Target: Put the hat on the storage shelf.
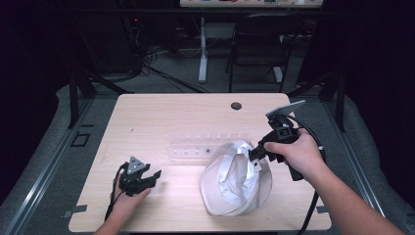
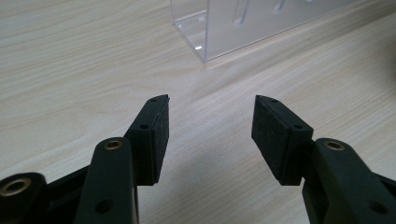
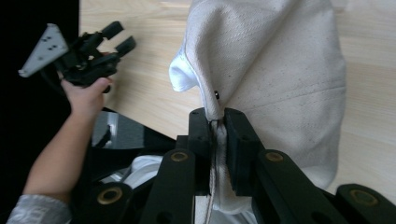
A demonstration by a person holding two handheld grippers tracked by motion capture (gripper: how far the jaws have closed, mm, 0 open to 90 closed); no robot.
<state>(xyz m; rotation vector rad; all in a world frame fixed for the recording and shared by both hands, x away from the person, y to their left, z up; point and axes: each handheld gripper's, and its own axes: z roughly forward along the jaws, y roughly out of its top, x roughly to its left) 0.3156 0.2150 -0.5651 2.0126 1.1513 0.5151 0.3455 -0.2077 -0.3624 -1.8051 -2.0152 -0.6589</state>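
white cap (image 1: pixel 235 181) edge pinched between right gripper (image 3: pixel 217 122) fingers; table (image 1: pixel 161 112)

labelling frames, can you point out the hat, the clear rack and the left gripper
hat (image 1: pixel 237 183), high view, on its white lining
clear rack (image 1: pixel 188 147), high view, on its left part beside the hat
left gripper (image 1: pixel 154 175), high view, between its open fingertips

On the table (image 1: pixel 161 110), the cap (image 1: pixel 237 178) lies toward the right near edge, its far rim touching the clear acrylic rack (image 1: pixel 195 147) just behind it. The left gripper (image 1: pixel 151 176) sits left of the cap — apart from it — and the right gripper (image 1: pixel 255 155) is at the cap's right rim.
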